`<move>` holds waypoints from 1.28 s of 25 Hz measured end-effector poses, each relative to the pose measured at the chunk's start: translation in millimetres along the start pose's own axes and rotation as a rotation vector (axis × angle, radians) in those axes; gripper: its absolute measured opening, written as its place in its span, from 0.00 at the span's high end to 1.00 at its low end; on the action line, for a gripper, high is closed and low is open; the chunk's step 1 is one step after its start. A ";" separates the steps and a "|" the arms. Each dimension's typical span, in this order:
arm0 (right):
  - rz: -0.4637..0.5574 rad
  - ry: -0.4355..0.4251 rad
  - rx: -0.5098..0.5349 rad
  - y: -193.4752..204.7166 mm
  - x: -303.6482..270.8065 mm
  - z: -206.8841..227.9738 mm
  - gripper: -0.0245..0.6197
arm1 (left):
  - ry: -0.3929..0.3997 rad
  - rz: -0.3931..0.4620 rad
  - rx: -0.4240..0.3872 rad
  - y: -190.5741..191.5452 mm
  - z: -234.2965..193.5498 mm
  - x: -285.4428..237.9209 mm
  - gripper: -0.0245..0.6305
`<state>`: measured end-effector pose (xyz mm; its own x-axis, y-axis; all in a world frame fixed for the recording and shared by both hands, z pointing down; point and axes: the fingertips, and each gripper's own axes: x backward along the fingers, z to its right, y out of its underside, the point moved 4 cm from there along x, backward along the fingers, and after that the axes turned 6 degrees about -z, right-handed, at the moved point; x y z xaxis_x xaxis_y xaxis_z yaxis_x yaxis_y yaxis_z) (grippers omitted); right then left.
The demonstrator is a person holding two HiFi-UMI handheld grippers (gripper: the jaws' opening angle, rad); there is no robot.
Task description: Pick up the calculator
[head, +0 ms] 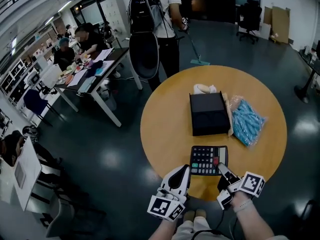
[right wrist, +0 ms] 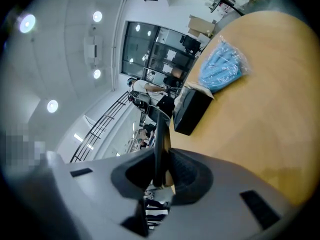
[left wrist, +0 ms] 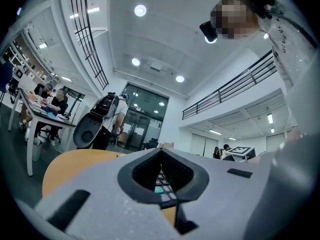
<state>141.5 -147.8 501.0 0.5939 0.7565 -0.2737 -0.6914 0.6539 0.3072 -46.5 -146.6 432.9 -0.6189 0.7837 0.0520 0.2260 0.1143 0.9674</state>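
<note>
The calculator (head: 207,159), black with grey keys and one red key, hangs over the near part of the round wooden table (head: 165,119). My right gripper (head: 220,170) is shut on its right edge. In the right gripper view the calculator (right wrist: 161,134) stands edge-on between the pads of that gripper (right wrist: 159,176). My left gripper (head: 184,173) sits just off the calculator's lower left corner with its fingers together. In the left gripper view the keys of the calculator (left wrist: 161,186) show through the notch of that gripper (left wrist: 167,199). Whether the left gripper touches the calculator I cannot tell.
A black box (head: 209,113) stands at the table's middle, with a bag of blue items (head: 246,121) to its right and a crumpled white thing (head: 205,89) behind it. A person with a backpack (head: 155,19) mops beyond the table. Desks with seated people (head: 90,69) lie far left.
</note>
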 end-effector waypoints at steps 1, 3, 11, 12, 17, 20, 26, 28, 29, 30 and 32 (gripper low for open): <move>0.008 -0.013 0.005 -2.0 2.8 -5.7 0.86 | 0.007 0.009 -0.009 -5.6 2.4 -0.7 0.95; 0.023 -0.020 0.011 -4.2 8.7 -15.0 0.86 | 0.021 0.029 -0.024 -16.9 6.5 -1.7 0.95; 0.063 -0.067 0.041 -5.8 19.2 -38.1 0.86 | 0.059 0.064 -0.044 -33.3 21.7 -2.9 0.95; 0.063 -0.073 0.046 -5.6 20.3 -39.7 0.86 | 0.062 0.065 -0.043 -33.1 23.4 -2.7 0.95; 0.057 -0.028 0.057 -4.9 30.3 -37.3 0.86 | 0.074 0.065 -0.032 -31.4 30.9 -4.1 0.95; 0.057 -0.037 0.076 -6.8 32.8 -39.1 0.86 | 0.084 0.065 -0.032 -31.9 35.0 -6.8 0.95; 0.073 -0.045 0.080 -9.4 37.2 -42.1 0.86 | 0.090 0.052 -0.029 -29.6 38.8 -4.2 0.95; 0.073 -0.076 0.076 -9.7 34.8 -45.4 0.86 | 0.087 0.047 -0.025 -27.7 40.0 -2.2 0.95; 0.073 -0.073 0.073 -9.6 34.7 -45.0 0.86 | 0.086 0.043 -0.023 -26.4 40.2 -1.4 0.95; 0.073 -0.059 0.072 -9.4 35.1 -43.6 0.86 | 0.086 0.039 -0.021 -25.1 40.2 -0.7 0.95; 0.073 -0.066 0.086 -9.0 33.1 -44.2 0.86 | 0.086 0.030 -0.020 -23.3 39.2 0.5 0.95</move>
<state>149.1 -128.9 448.9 0.5706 0.7994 -0.1880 -0.6977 0.5927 0.4024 -22.5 -124.9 400.7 -0.6747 0.7311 0.1015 0.2313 0.0788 0.9697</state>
